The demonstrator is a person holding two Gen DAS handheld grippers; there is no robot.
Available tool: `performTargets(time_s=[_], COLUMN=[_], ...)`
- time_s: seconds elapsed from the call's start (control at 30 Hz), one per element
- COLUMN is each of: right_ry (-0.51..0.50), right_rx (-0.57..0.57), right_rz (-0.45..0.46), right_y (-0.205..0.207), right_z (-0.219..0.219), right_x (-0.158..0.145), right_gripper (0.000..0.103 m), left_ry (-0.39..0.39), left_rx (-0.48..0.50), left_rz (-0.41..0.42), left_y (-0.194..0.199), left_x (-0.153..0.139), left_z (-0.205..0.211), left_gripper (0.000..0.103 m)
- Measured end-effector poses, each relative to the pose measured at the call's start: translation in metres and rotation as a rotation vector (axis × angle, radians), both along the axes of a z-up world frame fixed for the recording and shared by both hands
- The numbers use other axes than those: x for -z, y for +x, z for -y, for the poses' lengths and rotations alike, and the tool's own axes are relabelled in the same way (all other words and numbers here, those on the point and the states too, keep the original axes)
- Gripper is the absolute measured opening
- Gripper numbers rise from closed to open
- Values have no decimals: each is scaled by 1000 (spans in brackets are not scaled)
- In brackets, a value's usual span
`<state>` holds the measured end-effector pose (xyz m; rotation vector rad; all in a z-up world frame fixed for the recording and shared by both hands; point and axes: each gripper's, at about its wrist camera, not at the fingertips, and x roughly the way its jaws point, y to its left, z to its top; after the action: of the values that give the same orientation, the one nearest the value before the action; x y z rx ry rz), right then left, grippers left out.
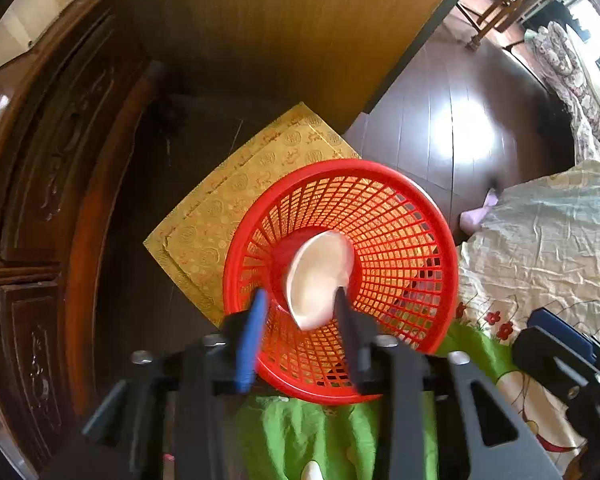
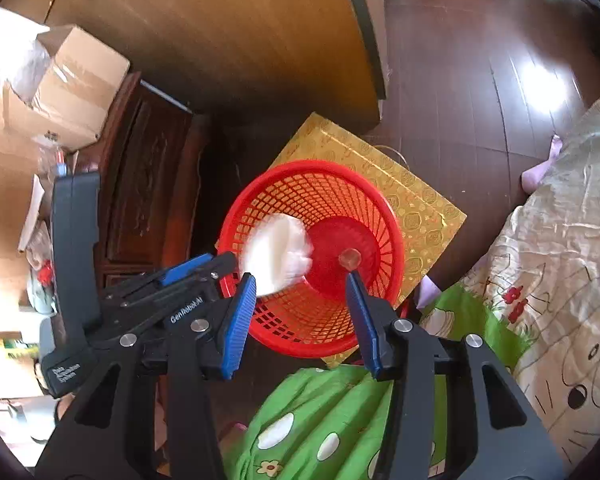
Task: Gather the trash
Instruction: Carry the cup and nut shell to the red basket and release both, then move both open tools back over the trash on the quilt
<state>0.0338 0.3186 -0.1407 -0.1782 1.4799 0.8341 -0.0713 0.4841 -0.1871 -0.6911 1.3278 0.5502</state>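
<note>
Where "GenRobot.AI" is printed on the left gripper (image 2: 220, 260), both it and the right gripper (image 2: 302, 280), jaws apart and empty, frame a red plastic lattice basket (image 2: 340, 196) at centre, a blurred white crumpled wad (image 2: 276, 256) inside.

Red plastic lattice basket (image 1: 400, 240): uniform red, grid of open slots, solid red base. White crumpled paper piece (image 1: 320, 276): plain white. Gold patterned flat box (image 1: 228, 204): yellow-gold with round emblem motifs. Green bedsheet (image 2: 340, 420): bright green with white spots; adjoining cream area carries red flowers. Wooden floor (image 1: 440, 120): dark brown.
</note>
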Motion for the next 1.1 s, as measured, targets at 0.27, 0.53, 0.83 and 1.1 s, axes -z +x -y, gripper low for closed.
performTargets(time_s=[0.27, 0.53, 0.83, 1.1], right_ry=[72, 140, 134, 77], right_rx=[25, 88, 258, 479], right_rz=[99, 289, 466, 531], right_y=[6, -5, -16, -10], right_z=[55, 147, 261, 362], right_x=[-64, -121, -138, -132], right_gripper=[60, 71, 80, 83], left_ry=[67, 119, 195, 175], left_rx=[61, 186, 384, 525], left_rz=[57, 138, 289, 321], left_y=[4, 21, 51, 92], left_x=[-40, -89, -136, -158], left_z=[25, 82, 180, 274], left_gripper=[49, 61, 60, 62])
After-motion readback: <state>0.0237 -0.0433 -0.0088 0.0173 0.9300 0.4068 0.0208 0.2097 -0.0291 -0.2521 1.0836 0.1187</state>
